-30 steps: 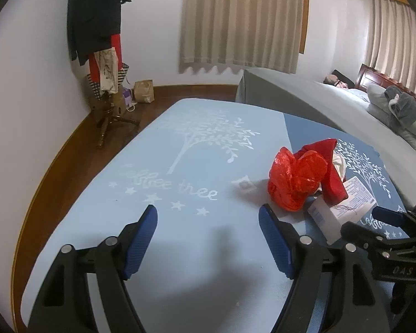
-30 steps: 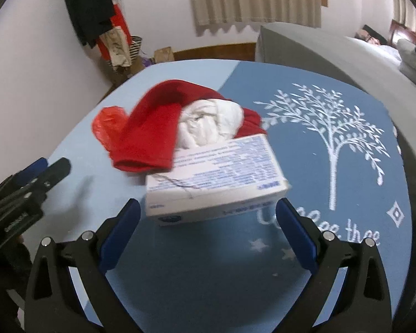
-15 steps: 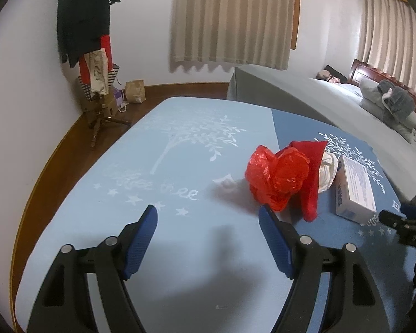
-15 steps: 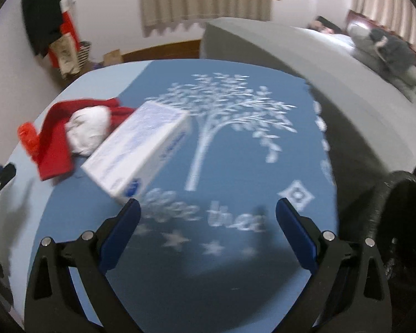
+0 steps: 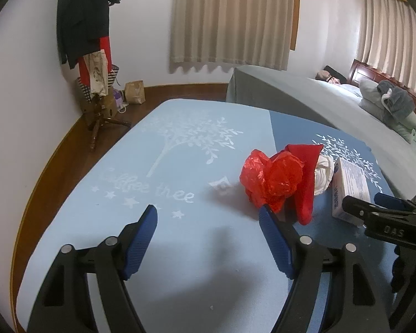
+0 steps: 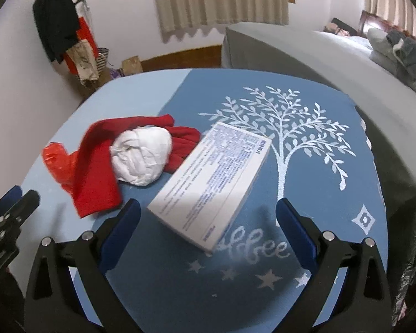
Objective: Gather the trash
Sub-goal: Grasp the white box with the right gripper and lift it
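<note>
A white printed box (image 6: pixel 210 183) lies slantwise on the blue tablecloth (image 6: pixel 319 194). My right gripper (image 6: pixel 208 204) is open, its jaws wide on either side of the box's near end without touching it. Left of the box sit a crumpled white paper ball (image 6: pixel 141 159), a red cloth (image 6: pixel 97 177) and a crumpled red plastic bag (image 6: pixel 56 163). My left gripper (image 5: pixel 207 212) is open and empty over the light blue half of the cloth. The red bag (image 5: pixel 269 177) lies just beyond its right finger, and the box (image 5: pixel 349 188) is further right, by the right gripper (image 5: pixel 374 208).
A black bag (image 6: pixel 413 249) hangs at the table's right edge. A grey bed (image 5: pixel 305 102) with folded bedding stands behind the table. At the back left are a coat stand (image 5: pixel 97 83) and a paper bag (image 5: pixel 134 93) on the wooden floor.
The right gripper swung right, away from the box, then came back over it. The box now lies slantwise and apart from the red cloth. The left gripper stayed open, almost still.
</note>
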A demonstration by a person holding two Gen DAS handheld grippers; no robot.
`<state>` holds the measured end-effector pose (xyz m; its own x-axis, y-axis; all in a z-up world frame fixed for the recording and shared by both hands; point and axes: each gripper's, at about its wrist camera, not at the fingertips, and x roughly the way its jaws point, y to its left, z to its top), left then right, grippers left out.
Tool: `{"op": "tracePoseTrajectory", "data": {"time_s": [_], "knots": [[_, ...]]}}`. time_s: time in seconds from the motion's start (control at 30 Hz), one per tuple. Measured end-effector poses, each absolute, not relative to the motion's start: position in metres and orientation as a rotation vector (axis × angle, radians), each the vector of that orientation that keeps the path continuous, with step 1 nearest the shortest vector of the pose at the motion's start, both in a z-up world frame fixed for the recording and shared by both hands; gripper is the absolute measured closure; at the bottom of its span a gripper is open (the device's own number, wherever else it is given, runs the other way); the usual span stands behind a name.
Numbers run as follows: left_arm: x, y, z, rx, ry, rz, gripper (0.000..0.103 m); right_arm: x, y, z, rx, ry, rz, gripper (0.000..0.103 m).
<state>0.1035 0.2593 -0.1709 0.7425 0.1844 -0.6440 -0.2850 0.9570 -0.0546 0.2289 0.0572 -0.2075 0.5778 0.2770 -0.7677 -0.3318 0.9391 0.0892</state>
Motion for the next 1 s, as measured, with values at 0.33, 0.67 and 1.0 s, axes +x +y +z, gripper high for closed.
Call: {"op": "tracePoseTrajectory", "data": {"time_s": [0.33,0.67,1.0], "knots": [[0.106,0.253,-0.173,-0.151,0.692,0.239,0.029,0.223,0.017,-0.206,-0.082,0.888,0.257,0.008],[0.108,0.246,-0.167,-0.145,0.683,0.224,0.029,0.237,0.025,-0.214,-0.012,0.875,0.310,0.008],[0.117,0.233,-0.165,-0.142,0.672,0.193,0.029,0.251,0.032,-0.223,-0.041,0.904,0.345,0.047]]}}
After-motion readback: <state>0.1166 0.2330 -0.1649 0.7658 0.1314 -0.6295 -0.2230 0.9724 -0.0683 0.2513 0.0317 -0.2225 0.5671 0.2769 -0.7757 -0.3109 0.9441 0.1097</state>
